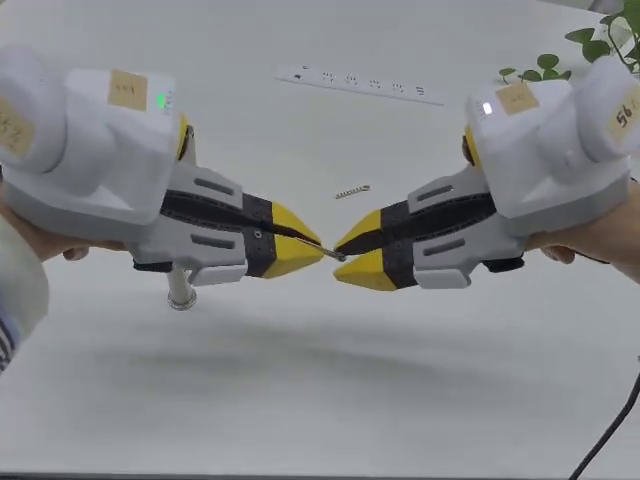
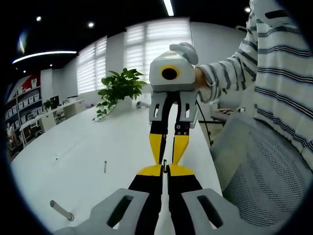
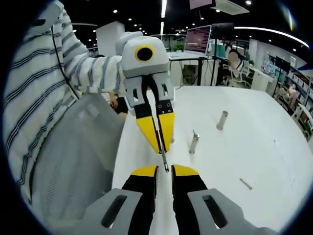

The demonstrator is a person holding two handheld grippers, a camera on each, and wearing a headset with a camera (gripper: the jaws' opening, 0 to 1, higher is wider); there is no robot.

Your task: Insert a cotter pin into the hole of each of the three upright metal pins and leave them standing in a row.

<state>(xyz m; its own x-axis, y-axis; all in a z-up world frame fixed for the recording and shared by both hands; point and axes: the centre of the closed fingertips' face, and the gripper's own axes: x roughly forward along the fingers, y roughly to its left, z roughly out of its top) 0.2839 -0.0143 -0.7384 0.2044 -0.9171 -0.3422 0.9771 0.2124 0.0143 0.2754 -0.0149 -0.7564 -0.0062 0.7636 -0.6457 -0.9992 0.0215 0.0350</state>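
Left gripper (image 1: 318, 248) pinches one cotter pin (image 3: 160, 142), right gripper (image 1: 343, 258) hold on its tip unclear; second cotter pin (image 1: 352, 191) lies loose beyond, insertions likely remain.

My left gripper (image 1: 312, 248) and right gripper (image 1: 338, 260) meet tip to tip. The cotter pin (image 3: 164, 160) clamped in the left one reaches into the narrow slit between the right one's jaws, so I see no passage between them. Under the left gripper's body an upright metal pin (image 1: 181, 290) blocks a straight drop. Beyond the tips a loose cotter pin (image 1: 352, 192) lies on the worktop (image 1: 300, 400), with a power strip (image 1: 360, 84) farther off. Below both grippers, toward me, bare worktop gives room.
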